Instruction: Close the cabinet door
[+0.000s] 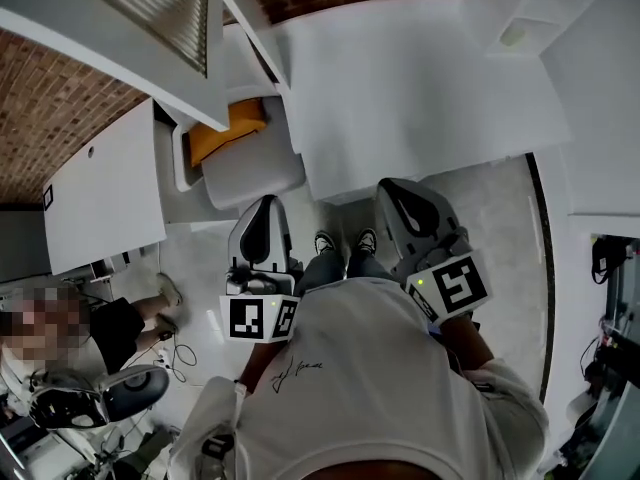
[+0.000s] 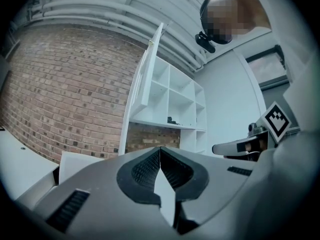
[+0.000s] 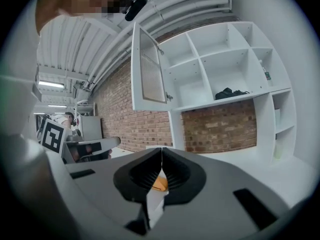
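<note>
- while both grippers hang low at the person's waist, the cabinet door stands swung open at the upper left of the head view, well above them
- the left gripper has its jaws together, tips meeting, with nothing between them
- the right gripper is the same, and only an orange bit of background shows through the gap behind its tips
- in the left gripper view the door shows almost edge-on at upper centre, straight above the jaws, its long axis upright
- in the right gripper view the door sits upper left of centre, hinged at its right edge to the white shelves
- the left gripper looks the nearer, and the push would likely go up and toward the shelves
</note>
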Demonstrator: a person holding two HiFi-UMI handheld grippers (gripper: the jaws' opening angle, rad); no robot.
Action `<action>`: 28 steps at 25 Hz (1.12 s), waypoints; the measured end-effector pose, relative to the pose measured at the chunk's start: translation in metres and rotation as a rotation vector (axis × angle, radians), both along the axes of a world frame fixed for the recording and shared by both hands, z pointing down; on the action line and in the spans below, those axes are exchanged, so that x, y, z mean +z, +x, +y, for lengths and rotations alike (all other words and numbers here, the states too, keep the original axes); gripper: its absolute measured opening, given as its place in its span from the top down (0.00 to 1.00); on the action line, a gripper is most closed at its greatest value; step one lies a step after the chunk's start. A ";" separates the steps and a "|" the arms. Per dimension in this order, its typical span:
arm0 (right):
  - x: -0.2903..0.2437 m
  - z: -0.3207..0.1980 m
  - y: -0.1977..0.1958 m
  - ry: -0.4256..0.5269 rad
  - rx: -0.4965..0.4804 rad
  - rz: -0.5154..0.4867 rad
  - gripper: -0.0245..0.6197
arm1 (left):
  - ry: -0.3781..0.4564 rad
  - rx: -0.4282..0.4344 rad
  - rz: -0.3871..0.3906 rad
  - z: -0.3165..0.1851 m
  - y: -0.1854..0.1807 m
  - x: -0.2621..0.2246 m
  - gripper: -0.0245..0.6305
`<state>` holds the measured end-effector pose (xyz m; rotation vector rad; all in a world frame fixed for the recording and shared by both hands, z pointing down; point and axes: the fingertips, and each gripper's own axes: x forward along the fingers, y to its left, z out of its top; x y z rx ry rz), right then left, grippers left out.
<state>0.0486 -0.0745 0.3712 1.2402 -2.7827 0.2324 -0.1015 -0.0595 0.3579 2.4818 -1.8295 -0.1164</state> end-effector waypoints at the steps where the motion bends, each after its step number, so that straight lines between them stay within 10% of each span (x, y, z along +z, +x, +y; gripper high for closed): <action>1: -0.006 -0.001 -0.005 0.014 -0.010 -0.007 0.92 | -0.001 -0.012 -0.007 0.000 -0.002 0.000 0.94; 28: -0.094 -0.019 -0.136 0.214 -0.102 0.007 0.92 | 0.020 0.063 0.030 -0.018 -0.055 -0.006 0.94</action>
